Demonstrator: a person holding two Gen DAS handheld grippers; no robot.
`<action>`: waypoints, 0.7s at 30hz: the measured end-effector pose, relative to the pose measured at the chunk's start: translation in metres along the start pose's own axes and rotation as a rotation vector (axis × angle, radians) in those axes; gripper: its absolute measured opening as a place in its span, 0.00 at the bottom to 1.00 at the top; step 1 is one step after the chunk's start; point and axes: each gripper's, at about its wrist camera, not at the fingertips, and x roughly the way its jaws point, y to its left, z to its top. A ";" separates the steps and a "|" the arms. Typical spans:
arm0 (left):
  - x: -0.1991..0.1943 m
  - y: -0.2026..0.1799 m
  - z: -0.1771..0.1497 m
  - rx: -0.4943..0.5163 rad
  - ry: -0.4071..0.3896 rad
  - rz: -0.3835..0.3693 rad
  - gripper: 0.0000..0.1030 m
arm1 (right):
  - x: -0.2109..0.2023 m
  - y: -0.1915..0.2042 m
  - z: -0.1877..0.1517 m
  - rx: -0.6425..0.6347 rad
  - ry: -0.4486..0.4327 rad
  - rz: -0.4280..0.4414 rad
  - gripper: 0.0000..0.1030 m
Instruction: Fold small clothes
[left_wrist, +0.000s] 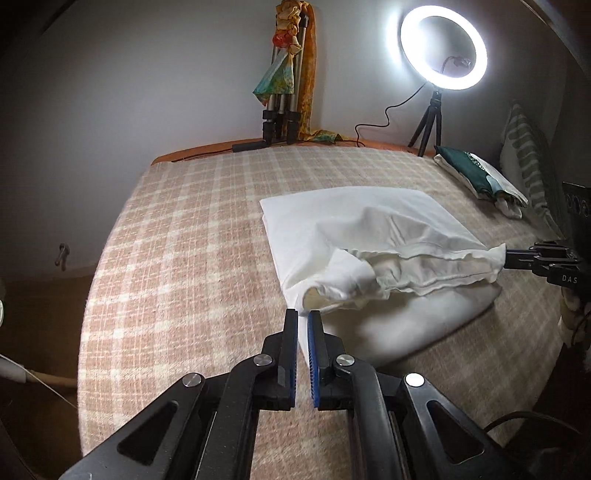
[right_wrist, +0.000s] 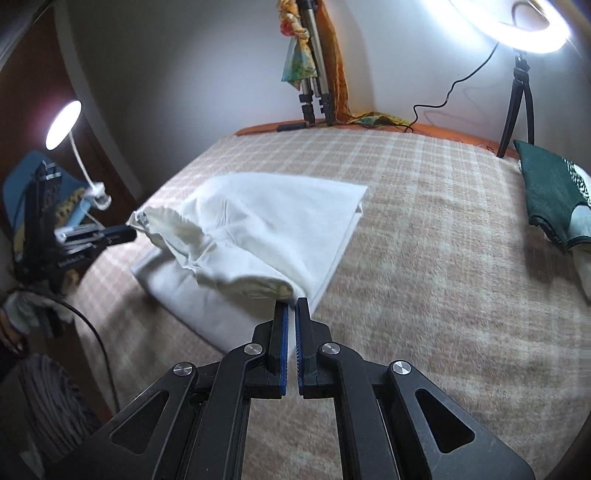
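A white garment (left_wrist: 354, 236) lies on the checked blanket (left_wrist: 192, 258), its near edge lifted and stretched between both grippers. My left gripper (left_wrist: 303, 314) is shut on the garment's near corner. My right gripper (left_wrist: 508, 256) shows at the right of the left wrist view, shut on the opposite corner. In the right wrist view the right gripper (right_wrist: 291, 302) pinches the white garment (right_wrist: 266, 221), and the left gripper (right_wrist: 127, 233) holds the far corner at the left. The raised edge sags between them above the flat lower layer.
A folded green and white cloth (left_wrist: 476, 173) lies at the bed's right side beside a striped pillow (left_wrist: 524, 155). A ring light (left_wrist: 443, 48) on a small tripod and a folded tripod (left_wrist: 280, 110) with scarves stand at the far edge. A desk lamp (right_wrist: 64, 123) is at the left.
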 end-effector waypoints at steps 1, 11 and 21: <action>-0.003 0.004 -0.002 -0.015 0.004 -0.009 0.08 | 0.000 0.002 -0.003 -0.020 0.011 -0.005 0.02; 0.013 0.035 0.008 -0.338 0.097 -0.192 0.48 | -0.016 -0.027 -0.024 0.212 0.037 0.092 0.37; 0.040 0.032 -0.006 -0.439 0.165 -0.197 0.16 | 0.021 -0.052 -0.023 0.518 0.100 0.307 0.30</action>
